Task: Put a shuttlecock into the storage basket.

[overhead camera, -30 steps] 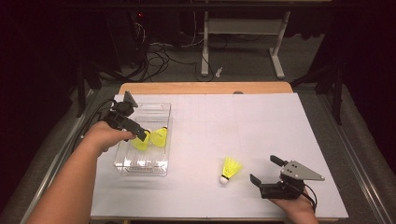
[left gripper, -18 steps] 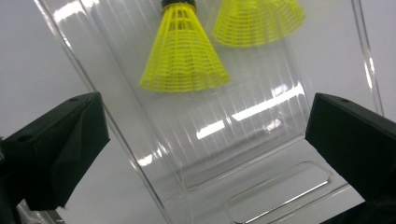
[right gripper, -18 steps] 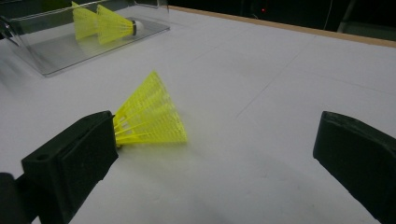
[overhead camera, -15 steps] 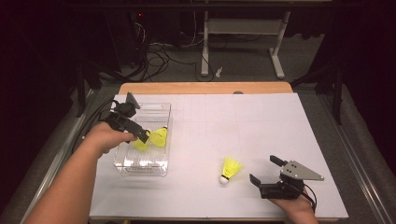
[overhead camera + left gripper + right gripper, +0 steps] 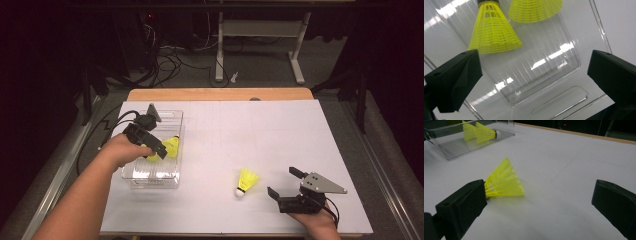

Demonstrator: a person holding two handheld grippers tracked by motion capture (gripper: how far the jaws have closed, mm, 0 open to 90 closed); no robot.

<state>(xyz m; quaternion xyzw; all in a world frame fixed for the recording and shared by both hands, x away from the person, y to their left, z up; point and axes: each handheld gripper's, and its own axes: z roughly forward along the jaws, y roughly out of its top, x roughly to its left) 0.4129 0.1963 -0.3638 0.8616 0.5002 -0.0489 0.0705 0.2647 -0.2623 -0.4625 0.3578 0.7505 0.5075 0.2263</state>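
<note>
Two yellow shuttlecocks [image 5: 171,145] [image 5: 151,155] lie in a clear plastic box [image 5: 150,177] at the table's left. My left gripper [image 5: 158,150] hovers over them, open and holding nothing. Its own view looks down on the two skirts [image 5: 492,32] [image 5: 535,8] and the box floor [image 5: 544,75]; the gripper [image 5: 534,75] has its jaws wide apart. A third shuttlecock [image 5: 246,181] lies on the white table, cork toward me. My right gripper [image 5: 283,181] rests just right of it, open. In the right gripper view that shuttlecock [image 5: 505,182] lies by the left jaw of the gripper [image 5: 539,202].
The white sheet [image 5: 260,130] covers the table, with a wooden edge [image 5: 220,94] at the far side. Beyond it are a dark floor, cables and a desk frame [image 5: 260,30]. In the right gripper view the box [image 5: 456,147] stands far left.
</note>
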